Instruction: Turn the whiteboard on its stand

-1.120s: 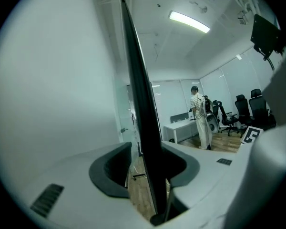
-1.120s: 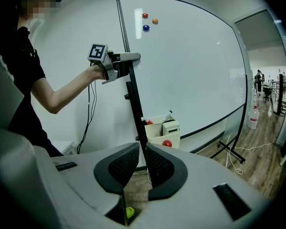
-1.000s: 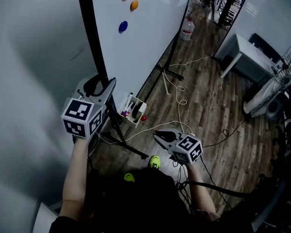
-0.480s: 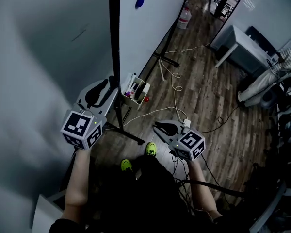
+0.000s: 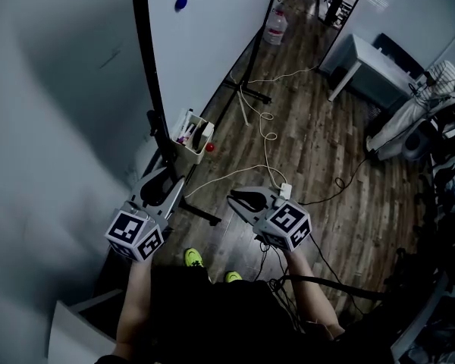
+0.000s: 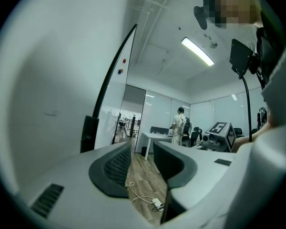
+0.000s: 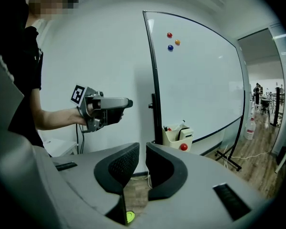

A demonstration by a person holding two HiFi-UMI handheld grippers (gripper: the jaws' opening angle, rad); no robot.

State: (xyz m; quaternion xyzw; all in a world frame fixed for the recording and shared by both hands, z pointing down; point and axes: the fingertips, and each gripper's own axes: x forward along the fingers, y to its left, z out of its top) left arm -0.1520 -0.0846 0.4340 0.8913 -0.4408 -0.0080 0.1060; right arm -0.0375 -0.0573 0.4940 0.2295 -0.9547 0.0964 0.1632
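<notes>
The whiteboard [image 5: 212, 36] stands on its wheeled stand with its black side frame [image 5: 146, 74] toward me, and it fills the right gripper view [image 7: 200, 80]. My left gripper [image 5: 171, 180] hangs below and just short of the frame's post. Its jaws are closing with nothing between them, and in the left gripper view [image 6: 142, 156] only floor shows in the gap. My right gripper [image 5: 239, 198] hovers over the floor to the right, away from the board. Its jaws [image 7: 142, 161] stand a narrow slit apart and hold nothing.
A beige marker holder [image 5: 191, 133] with a red ball hangs on the stand. Coloured magnets [image 7: 170, 47] stick high on the board. White cables [image 5: 267, 139] trail over the wood floor by the stand's foot [image 5: 246, 93]. A water bottle [image 5: 274, 27] and a white table [image 5: 364, 59] stand beyond.
My left gripper has come down and back from the board's black edge, and its jaws have narrowed. The right gripper has hardly moved. The head view has shifted.
</notes>
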